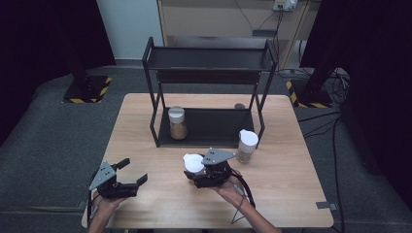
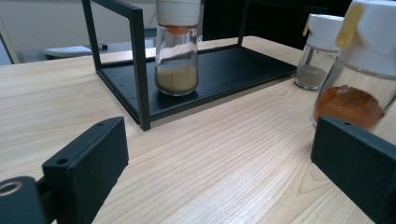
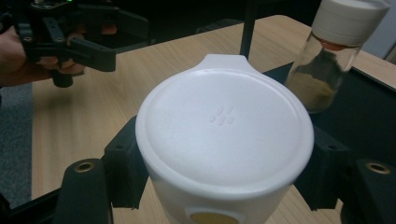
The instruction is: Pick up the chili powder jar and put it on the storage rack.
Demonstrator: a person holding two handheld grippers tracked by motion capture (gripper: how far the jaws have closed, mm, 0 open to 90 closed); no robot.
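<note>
Wooden table [image 1: 145,121]: right gripper [image 3: 224,163] clamps white-capped jar [image 3: 224,140] (label perhaps unreadable); left gripper [image 2: 224,154] gapes wide, 2 jaws bare.

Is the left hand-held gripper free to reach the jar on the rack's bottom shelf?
Probably yes: the left hand-held gripper is open and empty, and bare table lies between it and the jar; only the rack's front post stands close.

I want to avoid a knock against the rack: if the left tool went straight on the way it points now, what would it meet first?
Probably the rack: its near front post and the shelf edge lie ahead of the open left tool, with bare table between. The tan-spice jar stands just behind. Depth is hard to judge.
</note>
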